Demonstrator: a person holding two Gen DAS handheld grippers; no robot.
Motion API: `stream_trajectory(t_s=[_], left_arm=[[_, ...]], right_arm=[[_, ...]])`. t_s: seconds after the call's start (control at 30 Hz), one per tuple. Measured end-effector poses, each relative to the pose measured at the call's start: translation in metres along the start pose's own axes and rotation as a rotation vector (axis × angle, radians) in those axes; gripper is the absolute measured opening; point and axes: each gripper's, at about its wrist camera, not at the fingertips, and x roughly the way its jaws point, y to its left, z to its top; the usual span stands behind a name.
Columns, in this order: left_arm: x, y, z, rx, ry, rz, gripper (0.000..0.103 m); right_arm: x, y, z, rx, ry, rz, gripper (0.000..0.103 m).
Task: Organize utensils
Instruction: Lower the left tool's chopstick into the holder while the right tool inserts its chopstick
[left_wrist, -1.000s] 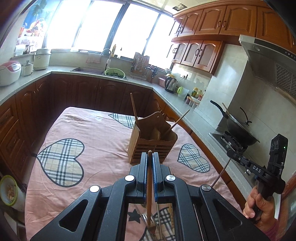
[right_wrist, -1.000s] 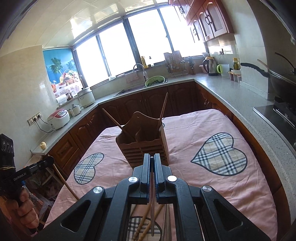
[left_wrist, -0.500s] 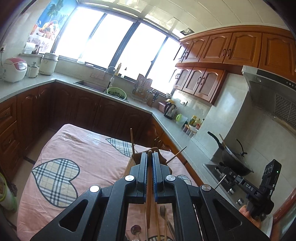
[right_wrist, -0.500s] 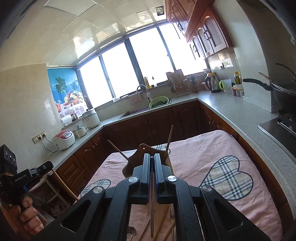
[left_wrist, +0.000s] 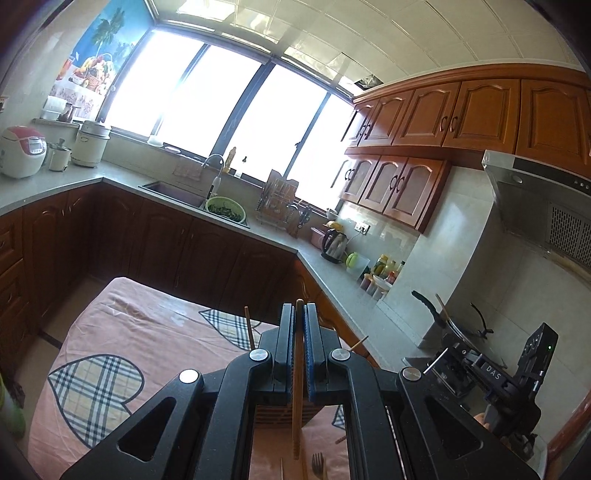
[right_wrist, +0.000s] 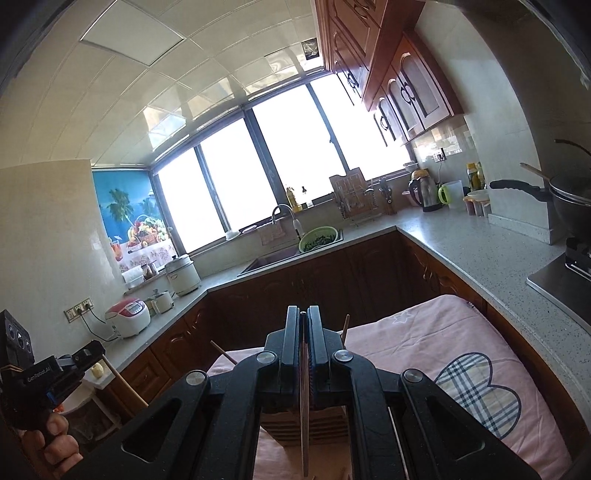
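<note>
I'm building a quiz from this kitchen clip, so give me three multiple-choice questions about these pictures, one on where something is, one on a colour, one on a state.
1. Where is the green colander of greens?
A. by the sink under the window
B. on the pink cloth
C. on the stove

2. What colour is the cloth with plaid hearts on the table?
A. blue
B. pink
C. white

3. What is the left tool doing?
A. standing wide open
B. clamped on a fork
C. clamped on a thin wooden chopstick

Answers: 1 A, it sits beside the tap at the sink. 2 B, the fabric is pink. 3 C, the stick runs between the closed pads.
</note>
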Motion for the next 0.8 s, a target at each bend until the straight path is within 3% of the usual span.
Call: stream_trajectory(t_s=[0.43,0.8], left_arm=[[0.058,0.017,0.008,-0.021,-0.085,0.011,0.003],[0.125,0.041,-0.016,-0.092,-0.079,0.055,0.003]], right_arm=[[0.038,-0.010,0.021,0.020,-0.080,-0.012,0.004],[0.082,-0.026,0.003,0.047,-0.069,-0.028,0.004]])
